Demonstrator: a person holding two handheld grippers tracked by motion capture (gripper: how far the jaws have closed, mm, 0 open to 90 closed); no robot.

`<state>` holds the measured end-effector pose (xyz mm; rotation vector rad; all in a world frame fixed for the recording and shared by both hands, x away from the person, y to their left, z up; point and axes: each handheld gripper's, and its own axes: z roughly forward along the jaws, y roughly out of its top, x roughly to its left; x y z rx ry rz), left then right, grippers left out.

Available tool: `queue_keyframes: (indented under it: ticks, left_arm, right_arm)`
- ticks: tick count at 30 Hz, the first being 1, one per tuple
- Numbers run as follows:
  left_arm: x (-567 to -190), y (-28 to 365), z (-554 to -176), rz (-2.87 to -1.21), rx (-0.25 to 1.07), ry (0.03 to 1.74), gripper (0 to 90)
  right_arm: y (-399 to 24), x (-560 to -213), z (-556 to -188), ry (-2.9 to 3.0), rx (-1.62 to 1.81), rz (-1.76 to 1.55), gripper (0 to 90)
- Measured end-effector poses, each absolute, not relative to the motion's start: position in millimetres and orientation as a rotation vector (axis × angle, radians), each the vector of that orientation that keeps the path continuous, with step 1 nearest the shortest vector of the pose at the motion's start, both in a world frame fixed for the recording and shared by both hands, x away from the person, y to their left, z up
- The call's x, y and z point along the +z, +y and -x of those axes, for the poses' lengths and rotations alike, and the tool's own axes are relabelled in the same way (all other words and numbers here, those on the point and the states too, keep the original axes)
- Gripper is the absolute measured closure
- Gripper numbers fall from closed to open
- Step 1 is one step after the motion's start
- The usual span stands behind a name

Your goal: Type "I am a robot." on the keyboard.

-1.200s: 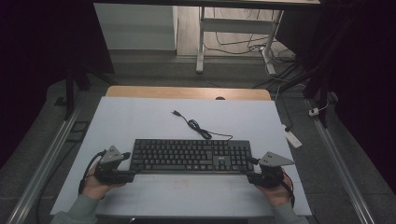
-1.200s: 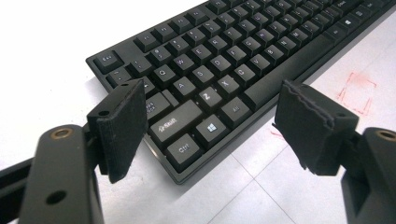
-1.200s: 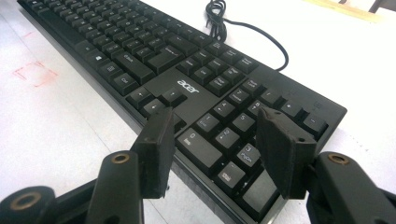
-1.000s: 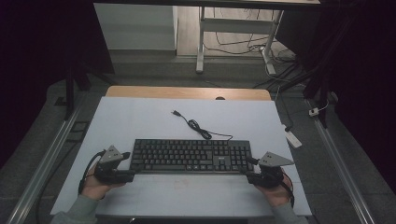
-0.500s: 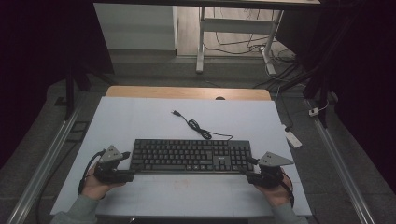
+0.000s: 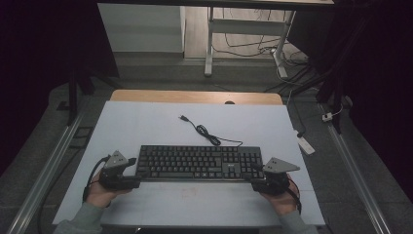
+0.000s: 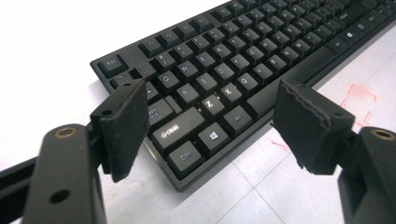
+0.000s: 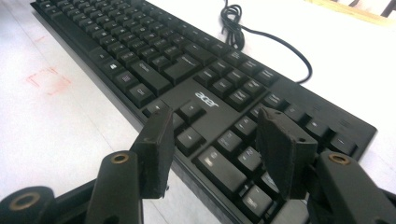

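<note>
Two grippers flank a black keyboard (image 6: 197, 163) lying near the front edge of the white table (image 6: 146, 122) in the high view: the left gripper (image 6: 127, 171) at its left end, the right gripper (image 6: 259, 176) at its right, its cable (image 6: 207, 132) coiled behind. This looks like the approach before a two-handed grasp.

From the left gripper view, the jaws stand spread apart around the corner by the Ctrl and Shift keys, gripping nothing.

From the right gripper view, the jaws likewise gape over the number-pad corner; "acer" (image 8: 207, 99) is printed above the arrow keys. Next, each should close on its near corner.
</note>
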<state>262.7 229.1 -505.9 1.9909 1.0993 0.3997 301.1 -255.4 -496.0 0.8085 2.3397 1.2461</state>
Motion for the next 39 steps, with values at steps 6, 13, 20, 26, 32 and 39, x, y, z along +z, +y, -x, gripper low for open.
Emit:
queue_keyframes:
  ticks: [6, 13, 20, 26, 32, 39]
  left_arm:
    - [-505.7, 230.3, -265.5, -1.98, 0.383, 1.107, 34.0]
    - [-506.0, 231.0, -268.3, -1.97, 0.376, 1.126, 44.6]
    - [-507.2, 231.1, -270.8, -1.971, 0.366, 1.127, 55.4]
    - [-507.6, 230.0, -271.2, -1.985, 0.373, 1.109, 66.7]
    - [-507.5, 229.7, -271.2, -1.987, 0.374, 1.101, 75.0]
    - [-507.2, 229.6, -271.2, -1.993, 0.372, 1.091, 86.8]
  right_arm:
    - [-238.1, -495.1, -304.0, 2.359, 1.298, -0.797, 46.9]
    - [-218.8, -491.8, -307.6, 2.377, 1.313, -0.782, 47.1]
    - [-198.2, -490.3, -312.9, 2.397, 1.311, -0.757, 48.2]
    - [-179.3, -488.3, -319.5, 2.41, 1.313, -0.733, 54.8]
    - [-164.9, -486.9, -325.5, 2.424, 1.316, -0.728, 66.7]
    - [-150.5, -490.4, -333.8, 2.488, 1.314, -0.705, 88.6]
